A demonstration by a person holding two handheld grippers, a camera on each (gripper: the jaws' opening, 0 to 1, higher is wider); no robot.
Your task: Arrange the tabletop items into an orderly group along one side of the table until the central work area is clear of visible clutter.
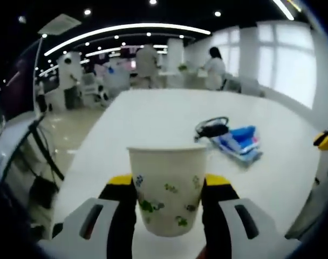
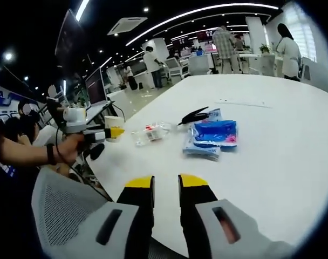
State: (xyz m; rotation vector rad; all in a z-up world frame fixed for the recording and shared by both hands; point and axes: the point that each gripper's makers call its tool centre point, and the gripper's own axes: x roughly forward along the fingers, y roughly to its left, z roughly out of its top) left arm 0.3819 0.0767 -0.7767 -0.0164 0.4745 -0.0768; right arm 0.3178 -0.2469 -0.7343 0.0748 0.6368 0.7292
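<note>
My left gripper [image 1: 168, 186] is shut on a white paper cup [image 1: 167, 189] with a green and blue flower print, held upright over the near end of the white table [image 1: 153, 118]. In the right gripper view that cup [image 2: 114, 129] hangs at the table's left edge, in the hand-held left gripper [image 2: 94, 135]. Blue packets [image 1: 239, 143] with a black clip [image 1: 211, 128] beside them lie right of centre. My right gripper [image 2: 166, 186] hovers over the near table edge, its jaws a narrow gap apart with nothing between them. The blue packets [image 2: 212, 135], the black clip [image 2: 195, 115] and a clear bag [image 2: 150, 133] lie ahead of it.
A grey mesh chair back [image 2: 61, 210] stands at the table's near left corner. A thin sheet of paper [image 2: 245, 102] lies on the far part of the table. People stand at desks beyond the table [image 1: 212, 67]. Monitors line the left aisle [image 2: 94, 83].
</note>
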